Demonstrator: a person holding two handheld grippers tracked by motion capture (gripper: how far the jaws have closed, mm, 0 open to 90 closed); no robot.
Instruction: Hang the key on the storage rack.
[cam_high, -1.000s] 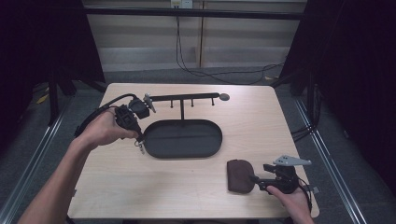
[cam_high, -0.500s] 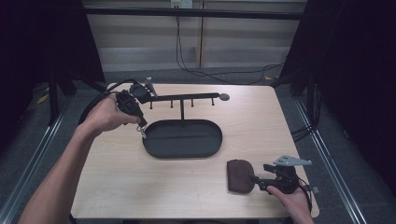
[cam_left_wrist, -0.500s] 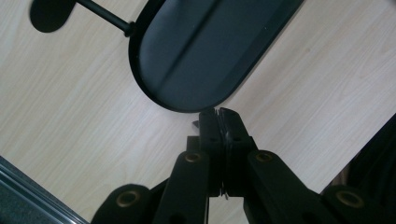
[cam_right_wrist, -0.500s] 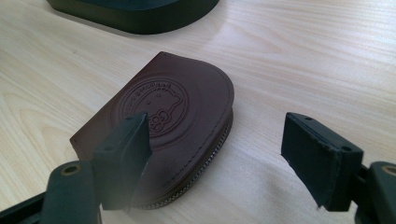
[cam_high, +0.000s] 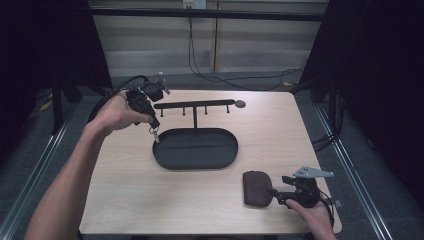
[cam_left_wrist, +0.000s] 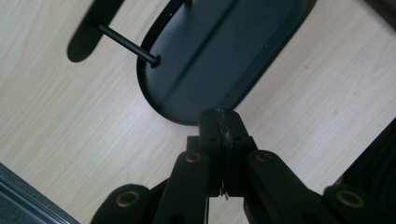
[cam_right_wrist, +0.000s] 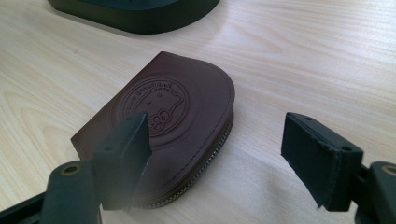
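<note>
A black stand has an oval tray base and a horizontal bar with pegs. My left gripper hangs above the tray's left rim, near the bar's left end. Its jaws are shut, and a small metal keyring dangles from the tips. A brown leather zip pouch lies flat at the front right. My right gripper rests on the table against the pouch's right edge. It is open; its left fingertip overlaps the embossed pouch, and the other fingertip is over bare wood.
The light wooden table has bare wood at the front left and far right. Cables trail over the back-left corner from my left gripper. Dark curtains and metal rails flank the table. The bar ends in a round knob.
My left hand has lifted away from the tray's left rim, up and toward the far left end of the bar, still carrying the keyring. The right gripper has stayed put.
</note>
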